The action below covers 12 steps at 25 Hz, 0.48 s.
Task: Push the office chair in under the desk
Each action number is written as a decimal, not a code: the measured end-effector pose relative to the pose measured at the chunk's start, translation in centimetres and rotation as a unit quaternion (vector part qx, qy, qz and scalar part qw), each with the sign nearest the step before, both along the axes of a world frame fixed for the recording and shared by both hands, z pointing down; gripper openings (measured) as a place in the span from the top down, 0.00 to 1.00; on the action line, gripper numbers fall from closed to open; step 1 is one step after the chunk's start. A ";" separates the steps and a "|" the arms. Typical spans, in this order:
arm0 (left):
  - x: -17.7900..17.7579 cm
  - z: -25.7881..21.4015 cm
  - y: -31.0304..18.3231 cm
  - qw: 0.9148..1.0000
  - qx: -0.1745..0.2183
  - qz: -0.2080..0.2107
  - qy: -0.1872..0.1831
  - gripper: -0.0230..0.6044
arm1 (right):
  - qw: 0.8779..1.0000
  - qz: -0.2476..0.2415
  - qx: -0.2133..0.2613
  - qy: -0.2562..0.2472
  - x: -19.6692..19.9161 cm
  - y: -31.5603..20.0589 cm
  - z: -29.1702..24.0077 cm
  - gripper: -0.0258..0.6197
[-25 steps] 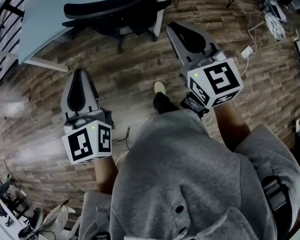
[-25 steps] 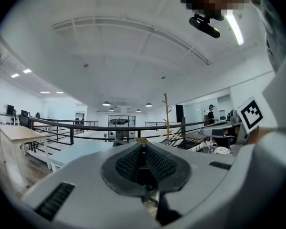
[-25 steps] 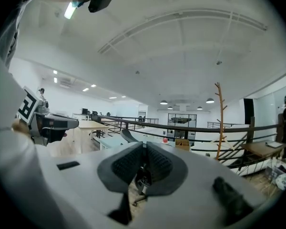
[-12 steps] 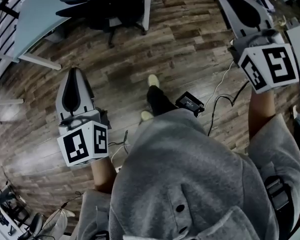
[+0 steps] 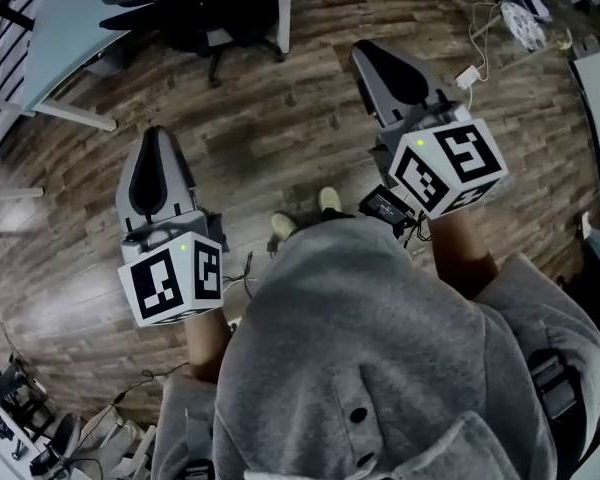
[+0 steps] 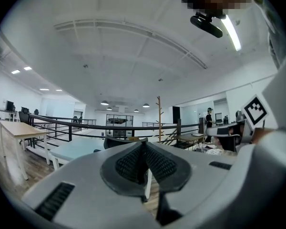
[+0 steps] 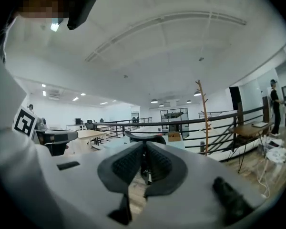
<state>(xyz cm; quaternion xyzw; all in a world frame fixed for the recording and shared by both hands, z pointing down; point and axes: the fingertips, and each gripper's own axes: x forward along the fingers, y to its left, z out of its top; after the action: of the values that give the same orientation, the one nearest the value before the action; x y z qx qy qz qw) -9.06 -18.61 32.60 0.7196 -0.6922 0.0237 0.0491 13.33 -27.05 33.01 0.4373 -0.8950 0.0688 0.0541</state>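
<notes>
Standing well ahead of left claw (image 5: pixel 155 144), right claw (image 5: pixel 371 58): office chair (image 5: pixel 195 13).

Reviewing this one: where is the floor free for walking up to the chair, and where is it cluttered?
Bare wood floor runs from the office chair and desk down to the person's shoes. Crowded spots: charger cable upper right, power brick by the feet, tangled gear lower left.

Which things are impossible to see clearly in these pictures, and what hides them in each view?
1. Office chair: head view, the top edge cuts it off, so its depth under the desk is unclear.
2. Its seat and wheels: both gripper views, mostly hidden behind the left gripper and the right gripper themselves.
3. The person's legs: head view, covered by the grey sweater.
</notes>
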 end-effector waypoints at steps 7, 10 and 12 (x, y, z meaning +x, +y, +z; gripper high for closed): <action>3.7 -0.4 -2.6 1.000 -0.003 -0.001 -0.019 0.91 | 1.000 -0.008 -0.001 -0.012 3.0 -2.5 0.0 0.90; 4.8 -0.4 -3.2 1.000 -0.004 0.005 -0.022 0.91 | 1.000 -0.001 -0.002 -0.019 4.1 -3.2 -0.1 0.90; 5.3 -0.5 -3.6 1.000 -0.003 0.009 -0.024 0.91 | 1.000 0.002 -0.001 -0.019 4.6 -3.6 -0.1 0.90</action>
<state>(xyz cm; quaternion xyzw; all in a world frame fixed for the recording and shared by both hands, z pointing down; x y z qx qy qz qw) -3.76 -22.22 32.09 0.7245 -0.6870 0.0441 0.0344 17.93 -30.61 32.95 0.4379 -0.8948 0.0779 0.0376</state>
